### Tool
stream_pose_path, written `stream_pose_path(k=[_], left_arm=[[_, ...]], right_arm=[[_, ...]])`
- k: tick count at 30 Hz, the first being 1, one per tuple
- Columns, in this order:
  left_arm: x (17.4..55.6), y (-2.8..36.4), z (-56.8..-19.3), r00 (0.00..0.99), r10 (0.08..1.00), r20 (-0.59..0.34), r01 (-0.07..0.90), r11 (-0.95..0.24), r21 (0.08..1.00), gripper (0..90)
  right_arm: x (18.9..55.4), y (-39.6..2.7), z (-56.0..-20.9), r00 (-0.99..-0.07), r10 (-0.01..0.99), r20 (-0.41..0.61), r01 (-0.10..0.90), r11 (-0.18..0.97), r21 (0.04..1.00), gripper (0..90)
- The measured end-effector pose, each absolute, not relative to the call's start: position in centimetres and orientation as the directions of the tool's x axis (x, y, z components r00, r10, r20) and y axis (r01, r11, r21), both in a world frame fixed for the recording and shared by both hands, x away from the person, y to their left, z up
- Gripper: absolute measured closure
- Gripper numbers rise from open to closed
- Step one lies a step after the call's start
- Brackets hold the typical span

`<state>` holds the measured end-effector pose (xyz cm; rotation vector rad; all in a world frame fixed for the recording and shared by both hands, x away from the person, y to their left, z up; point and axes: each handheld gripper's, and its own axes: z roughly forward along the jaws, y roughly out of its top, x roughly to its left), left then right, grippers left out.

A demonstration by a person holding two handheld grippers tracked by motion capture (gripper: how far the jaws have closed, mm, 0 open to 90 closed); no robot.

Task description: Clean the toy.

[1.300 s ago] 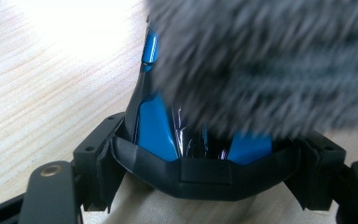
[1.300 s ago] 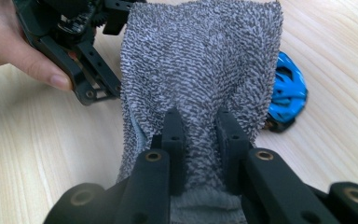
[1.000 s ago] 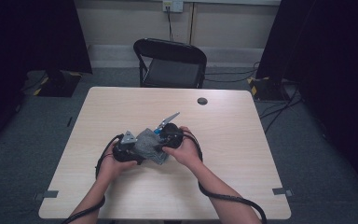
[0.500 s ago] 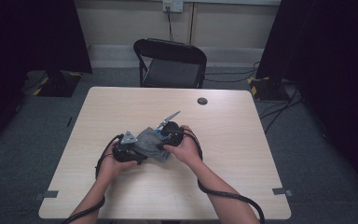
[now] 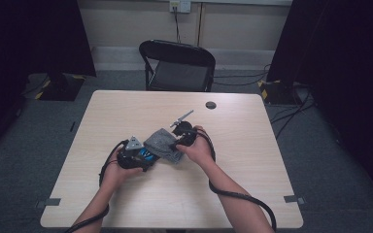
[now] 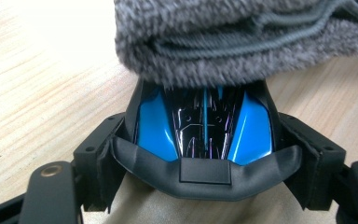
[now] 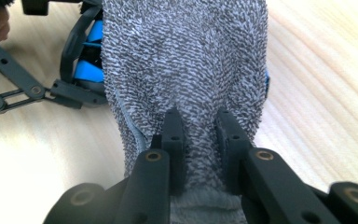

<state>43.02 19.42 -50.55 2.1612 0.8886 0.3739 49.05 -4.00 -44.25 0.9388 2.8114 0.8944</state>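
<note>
Blue-and-black glossy object (image 6: 204,133), prob. a toy car or similar shell, can't tell for sure, sits low over the tabletop (image 5: 252,145) near its middle, clamped across its width by the left gripper (image 5: 135,156); in the left gripper view the fingers (image 6: 98,163) press on both flanks, so they stand wide but are holding, not free. Grey cloth (image 7: 186,70) is draped over the object's far end and top; in the high view it lies between the two hands, touching the object. Right gripper (image 7: 199,135) has its fingers (image 7: 173,135) nearly together, pinching a fold of the cloth at the near edge, w/ the rest of the cloth spreading away over the blue shell, whose edge peeks out at left (image 7: 85,56). Step in hand, as I judge it: wiping or polishing the object w/ the cloth, left side acting as a vise, right side doing the rubbing. Next move prob. calls for dragging the cloth along the shell w/ light downward pressure, keeping the pinch firm so the fold doesn't slip out, and the left clamp steady so the object doesn't twist. Further out: a small dark disc (image 5: 211,105) toward the far edge, well apart, and a black folding chair (image 5: 177,65) beyond the tabletop.
</note>
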Motion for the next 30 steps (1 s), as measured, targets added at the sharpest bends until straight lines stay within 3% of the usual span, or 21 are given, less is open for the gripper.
stream_pose_path(k=[30], left_arm=[[43.0,19.4,-50.6,0.716,0.698,-0.017,0.478,-0.472,0.741,24.2]], right_arm=[[52.3,-6.8,-45.8,-0.731,0.670,0.130,0.628,0.586,0.511,76.4]])
